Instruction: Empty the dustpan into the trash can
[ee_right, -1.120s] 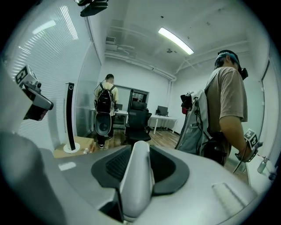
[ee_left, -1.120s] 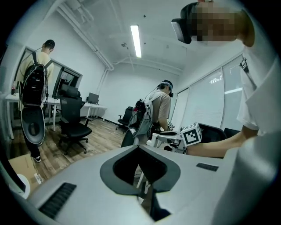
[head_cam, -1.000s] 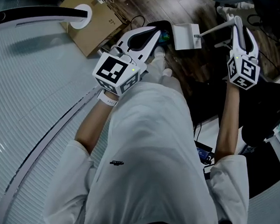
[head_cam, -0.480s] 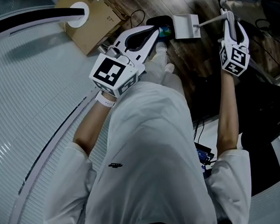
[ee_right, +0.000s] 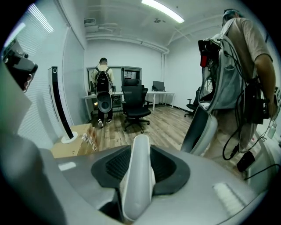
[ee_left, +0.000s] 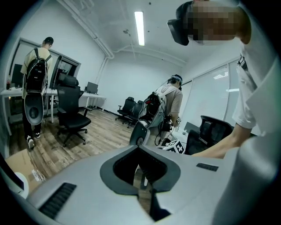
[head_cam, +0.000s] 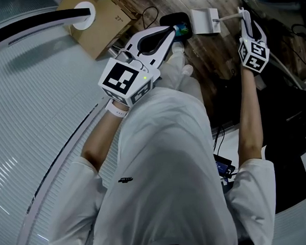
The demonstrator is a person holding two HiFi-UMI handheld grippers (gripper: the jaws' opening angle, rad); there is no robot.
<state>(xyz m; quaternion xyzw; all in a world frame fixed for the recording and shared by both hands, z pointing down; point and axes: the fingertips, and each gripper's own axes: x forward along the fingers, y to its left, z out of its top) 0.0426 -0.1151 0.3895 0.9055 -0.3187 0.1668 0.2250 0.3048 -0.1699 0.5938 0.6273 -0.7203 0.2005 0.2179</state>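
Right now the dustpan (head_cam: 203, 19) is out front, just beside what looks like the dark trash can (head_cam: 167, 17), with its white handle (ee_right: 137, 176) pinched between the right gripper's (head_cam: 242, 17) jaws. The left gripper (head_cam: 170, 32), its jaws pressed together on nothing, hovers by the can. If the pan is tipped short of the rim, I'd guess the dirt lands on the wooden floor (head_cam: 211, 55).
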